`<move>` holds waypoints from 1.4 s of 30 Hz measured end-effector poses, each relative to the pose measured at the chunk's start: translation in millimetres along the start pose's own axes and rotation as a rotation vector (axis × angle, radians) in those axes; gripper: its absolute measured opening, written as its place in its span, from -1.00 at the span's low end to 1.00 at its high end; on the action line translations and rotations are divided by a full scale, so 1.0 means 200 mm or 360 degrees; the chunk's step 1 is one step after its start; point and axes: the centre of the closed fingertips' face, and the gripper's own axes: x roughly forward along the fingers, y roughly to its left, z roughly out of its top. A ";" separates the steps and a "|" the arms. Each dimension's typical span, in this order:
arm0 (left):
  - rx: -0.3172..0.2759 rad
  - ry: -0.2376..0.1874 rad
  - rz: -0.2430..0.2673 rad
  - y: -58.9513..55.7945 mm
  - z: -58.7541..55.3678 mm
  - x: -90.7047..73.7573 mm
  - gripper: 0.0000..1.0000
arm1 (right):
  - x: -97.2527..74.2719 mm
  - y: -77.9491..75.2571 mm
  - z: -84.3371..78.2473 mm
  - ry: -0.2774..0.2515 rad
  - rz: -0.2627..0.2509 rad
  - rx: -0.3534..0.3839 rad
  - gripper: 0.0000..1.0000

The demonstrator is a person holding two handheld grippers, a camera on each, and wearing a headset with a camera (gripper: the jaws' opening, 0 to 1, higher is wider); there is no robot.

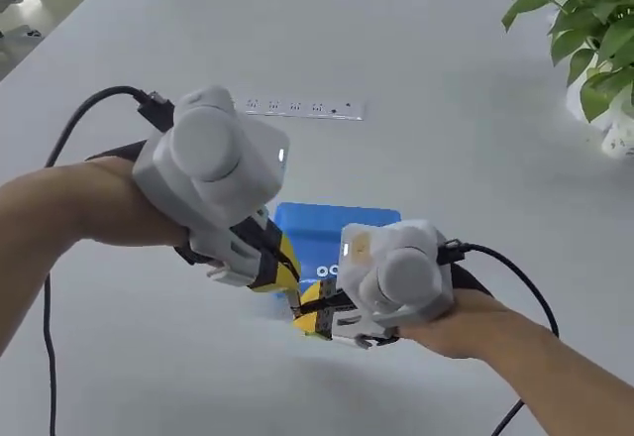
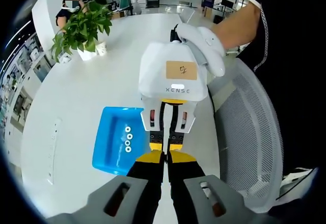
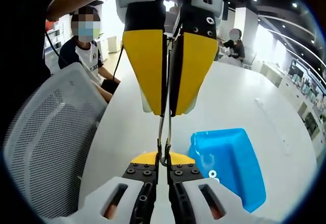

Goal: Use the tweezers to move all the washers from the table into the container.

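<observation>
A wide white table spreads across the head view. A white mesh chair stands against the table edge, at three o'clock in the left gripper view. A leafy green plant in a white pot sits at one o'clock in the head view, well apart from the work. A white power strip lies at twelve o'clock, beyond the grippers.

The left gripper comes in from nine o'clock and the right gripper from four o'clock. They meet tip to tip near the middle. Their bulky white bodies cover the near part of a blue container, which sits on the table just behind them.

In the right gripper view, the left gripper's yellow jaws hang down from twelve o'clock, pressed onto thin metal tweezers. The tweezers run down to the right gripper's own jaws at six o'clock, which pinch their lower end.

In the left gripper view, three small white washers lie in a row inside the container, at nine o'clock from the jaw tips.
</observation>
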 end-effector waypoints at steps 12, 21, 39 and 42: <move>0.0028 0.0002 0.0023 0.08 0.04 -0.05 -0.88 | -0.04 -0.10 0.05 -0.0019 -0.0044 -0.0026 -0.86; 0.0057 -0.0005 0.0045 0.17 0.06 -0.07 -0.88 | -0.06 -0.20 0.07 -0.0036 -0.0086 -0.0032 -0.86; 0.0098 0.0004 0.0054 0.34 0.02 -0.01 -0.88 | 0.01 -0.38 0.00 -0.0034 -0.0105 0.0008 -0.86; 0.0094 0.0010 0.0054 0.36 0.00 0.01 -0.88 | 0.02 -0.40 -0.01 -0.0031 -0.0100 0.0017 -0.86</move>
